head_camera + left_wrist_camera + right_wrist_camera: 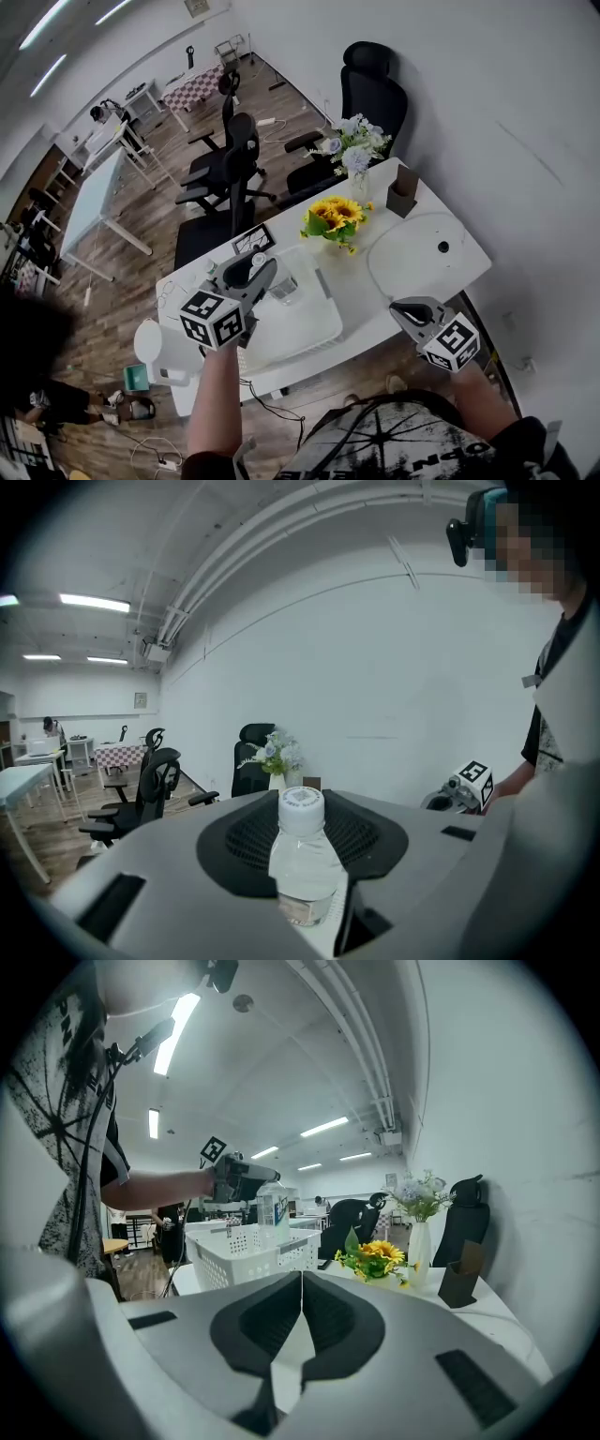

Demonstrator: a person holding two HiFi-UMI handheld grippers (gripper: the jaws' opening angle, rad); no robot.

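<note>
My left gripper (265,273) is shut on a clear water bottle (283,287) with a white cap, held upright over a white perforated basket (302,330) on the white table (469,267). In the left gripper view the bottle (302,855) stands between the jaws of the left gripper (305,829), cap up. The right gripper view shows the same bottle (272,1206) above the basket (246,1249). My right gripper (399,310) hovers at the table's near right edge; its jaws (302,1288) are pressed together with nothing between them.
A pot of sunflowers (335,218), a vase of pale flowers (354,150) and a brown holder (402,192) stand at the table's far side. A round white tray (412,255) lies at the right. Black office chairs (230,169) stand beyond the table.
</note>
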